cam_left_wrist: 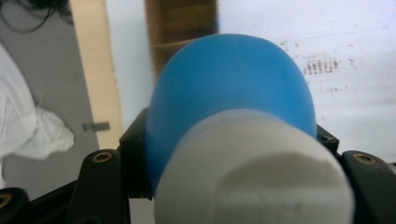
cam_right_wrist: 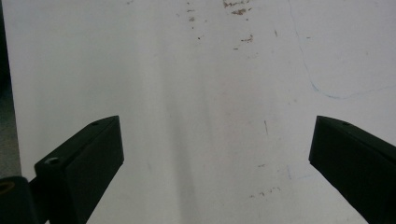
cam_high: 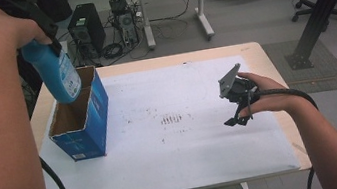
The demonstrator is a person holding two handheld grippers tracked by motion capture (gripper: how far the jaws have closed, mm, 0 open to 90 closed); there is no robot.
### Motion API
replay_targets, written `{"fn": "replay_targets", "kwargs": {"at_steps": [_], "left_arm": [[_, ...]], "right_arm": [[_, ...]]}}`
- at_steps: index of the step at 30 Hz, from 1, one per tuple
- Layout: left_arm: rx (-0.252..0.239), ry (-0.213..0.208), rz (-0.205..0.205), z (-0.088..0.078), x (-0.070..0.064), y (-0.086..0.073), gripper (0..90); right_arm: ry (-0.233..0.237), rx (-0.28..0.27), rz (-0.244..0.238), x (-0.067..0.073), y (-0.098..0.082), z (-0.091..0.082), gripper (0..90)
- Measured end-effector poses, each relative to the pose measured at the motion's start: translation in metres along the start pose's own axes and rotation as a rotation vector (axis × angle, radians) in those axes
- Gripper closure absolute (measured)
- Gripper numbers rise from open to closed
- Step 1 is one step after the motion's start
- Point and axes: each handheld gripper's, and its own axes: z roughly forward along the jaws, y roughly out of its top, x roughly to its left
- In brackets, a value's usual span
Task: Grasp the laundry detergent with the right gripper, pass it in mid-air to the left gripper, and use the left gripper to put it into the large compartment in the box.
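From the high view, the left hand-held gripper (cam_high: 49, 34) is clamped on a blue plastic bottle with a white cap (cam_high: 60, 75). The bottle hangs tilted, its bottom end just over the open top of the blue cardboard box (cam_high: 85, 124). The box stands on the white table (cam_high: 191, 162). The right hand-held gripper (cam_high: 237, 120) rests on the table, well to the right of the box.

In the left gripper view, the black jaws squeeze the bottle (cam_left_wrist: 233, 93) near its white cap (cam_left_wrist: 254, 172), with the box (cam_left_wrist: 180, 28) behind it.

In the right gripper view, the right hand-held gripper (cam_right_wrist: 215, 163) has its jaws wide apart, holding nothing, over the table (cam_right_wrist: 210, 70).
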Motion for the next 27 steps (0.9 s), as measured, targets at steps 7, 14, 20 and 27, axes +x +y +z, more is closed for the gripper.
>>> {"fn": "replay_targets", "kwargs": {"at_steps": [7, 14, 20, 27], "left_arm": [[-0.003, 0.008, -0.058, 0.008, 0.011, -0.003, 38.1], [0.008, -0.013, -0.082, 0.026, 0.018, -0.006, 38.1], [0.026, -0.025, -0.096, 0.045, 0.024, -0.007, 38.1], [0.041, -0.022, -0.103, 0.065, 0.028, -0.007, 38.1]], "right_arm": [[0.011, -0.006, 0.012, -0.002, 0.0, 0.0, 3.2], [0.017, -0.017, 0.013, -0.001, 0.001, -0.001, 3.3], [0.014, -0.017, 0.016, 0.0, 0.001, -0.001, 3.2], [0.014, -0.011, 0.017, 0.001, 0.0, -0.001, 3.1]]}}
